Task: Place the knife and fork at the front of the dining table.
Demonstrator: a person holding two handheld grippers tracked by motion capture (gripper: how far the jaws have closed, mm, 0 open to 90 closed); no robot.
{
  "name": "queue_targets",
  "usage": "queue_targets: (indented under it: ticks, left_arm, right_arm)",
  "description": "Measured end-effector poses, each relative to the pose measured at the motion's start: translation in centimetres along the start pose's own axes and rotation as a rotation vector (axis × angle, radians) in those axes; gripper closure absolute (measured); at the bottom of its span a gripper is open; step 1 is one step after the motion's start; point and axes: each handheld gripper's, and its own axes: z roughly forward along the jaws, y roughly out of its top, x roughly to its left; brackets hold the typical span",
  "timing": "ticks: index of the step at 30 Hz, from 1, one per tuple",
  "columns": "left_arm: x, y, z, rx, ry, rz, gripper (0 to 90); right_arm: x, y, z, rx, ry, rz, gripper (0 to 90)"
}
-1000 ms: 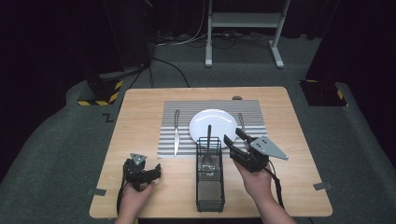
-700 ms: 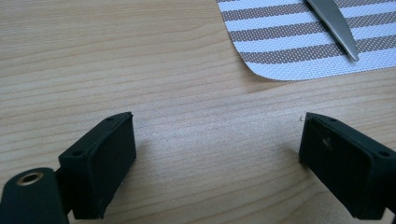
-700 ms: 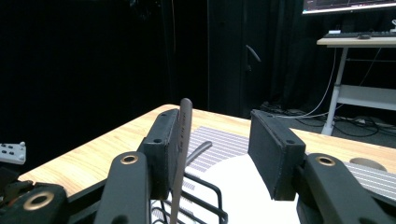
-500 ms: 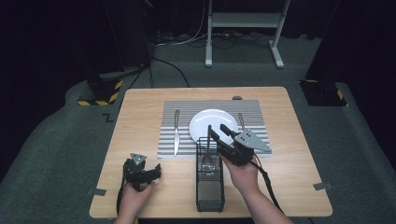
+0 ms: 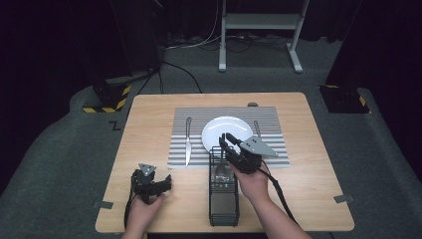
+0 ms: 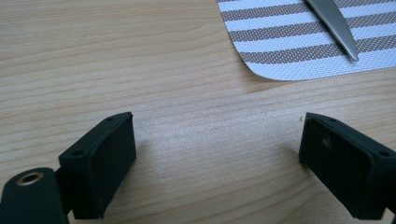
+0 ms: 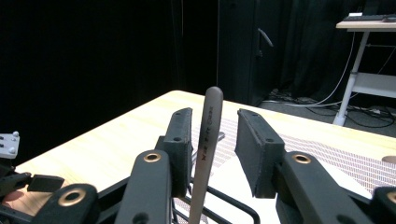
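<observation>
Brushed metal is what matters: a utensil handle (image 7: 207, 140) stands nearly upright out of the black wire caddy (image 5: 223, 191), and in the right gripper view it rises straight up between the jaws of the right gripper (image 5: 230, 144). Those jaws stand apart on either side of it, one close against its left flank, the other a little off to its right. I cannot tell whether either pad already touches the metal, but they are not pressed shut on it. The handle's long axis runs almost vertically, leaning slightly, so it lies across the closing direction of the jaws, which looks right for a pinch followed by a lift upward out of the caddy.

Seen from above, the right gripper hovers over the far end of the caddy, just this side of the white plate (image 5: 226, 132) on the striped placemat (image 5: 179, 149). A knife (image 5: 188, 142) lies on the mat to the left of the caddy's far end, lengthwise away from the person.

Well to the left of the caddy, the left gripper (image 5: 152, 180) rests low on the wooden desk (image 5: 303, 164), its jaws spread wide over bare wood and holding nothing. The right hand is clearly the nearer one to the utensil.
</observation>
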Motion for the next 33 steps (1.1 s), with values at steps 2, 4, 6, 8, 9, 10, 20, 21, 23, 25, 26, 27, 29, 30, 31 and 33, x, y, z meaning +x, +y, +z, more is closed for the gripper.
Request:
queue_targets:
  ticks: [2, 4, 6, 8, 9, 10, 20, 21, 23, 25, 26, 27, 29, 30, 31, 33]
  left_arm:
    - [0.0, 0.0, 0.0, 0.0, 0.0, 0.0, 10.9]
    - [0.0, 0.0, 0.0, 0.0, 0.0, 0.0, 10.9]
    - [0.0, 0.0, 0.0, 0.0, 0.0, 0.0, 10.9]
    - [0.0, 0.0, 0.0, 0.0, 0.0, 0.0, 10.9]
    - [0.0, 0.0, 0.0, 0.0, 0.0, 0.0, 10.9]
    - [0.0, 0.0, 0.0, 0.0, 0.0, 0.0, 10.9]
    - [0.0, 0.0, 0.0, 0.0, 0.0, 0.0, 10.9]
    - [0.0, 0.0, 0.0, 0.0, 0.0, 0.0, 10.9]
    - [0.0, 0.0, 0.0, 0.0, 0.0, 0.0, 10.9]
    - [0.0, 0.0, 0.0, -0.001, 0.0, 0.0, 10.9]
    - [0.0, 0.0, 0.0, -0.001, 0.0, 0.0, 10.9]
    - [0.0, 0.0, 0.0, -0.001, 0.0, 0.0, 10.9]
    - [0.0, 0.0, 0.0, -0.001, 0.001, -0.001, 11.0]
    - [0.0, 0.0, 0.0, -0.001, 0.0, -0.001, 11.0]
    - [0.0, 0.0, 0.0, -0.001, 0.001, -0.002, 11.0]
    - [0.0, 0.0, 0.0, -0.001, 0.001, -0.002, 11.0]
  right_arm:
    - [0.1, -0.1, 0.1, 0.007, 0.002, 0.004, 68.3]
    - [0.1, -0.1, 0.1, 0.007, 0.003, 0.003, 68.9]
    - [0.1, -0.1, 0.2, 0.012, 0.007, 0.005, 70.5]
    - [0.1, -0.1, 0.2, 0.015, 0.009, 0.001, 72.1]
    - [0.2, -0.2, 0.3, 0.017, 0.007, -0.002, 73.1]
    - [0.2, -0.2, 0.3, 0.018, 0.008, -0.003, 73.8]
    - [0.2, 0.0, 0.1, 0.008, 0.013, -0.003, 81.7]
    - [0.2, 0.0, 0.0, 0.008, 0.016, -0.001, 83.1]
    - [0.2, 0.0, -0.1, 0.002, 0.019, -0.009, 85.7]
    - [0.3, 0.0, -0.2, -0.002, 0.028, -0.004, 86.4]
    - [0.3, 0.1, -0.2, -0.002, 0.036, -0.001, 86.8]
    - [0.3, 0.1, -0.3, -0.004, 0.043, 0.001, 87.4]
    - [0.4, 0.2, -0.5, -0.012, 0.046, 0.001, 87.9]
    - [0.5, 0.3, -0.7, -0.018, 0.048, -0.007, 87.9]
    - [0.5, 0.4, -0.8, -0.024, 0.051, -0.007, 88.0]
    - [0.5, 0.6, -1.1, -0.032, 0.058, -0.004, 88.0]
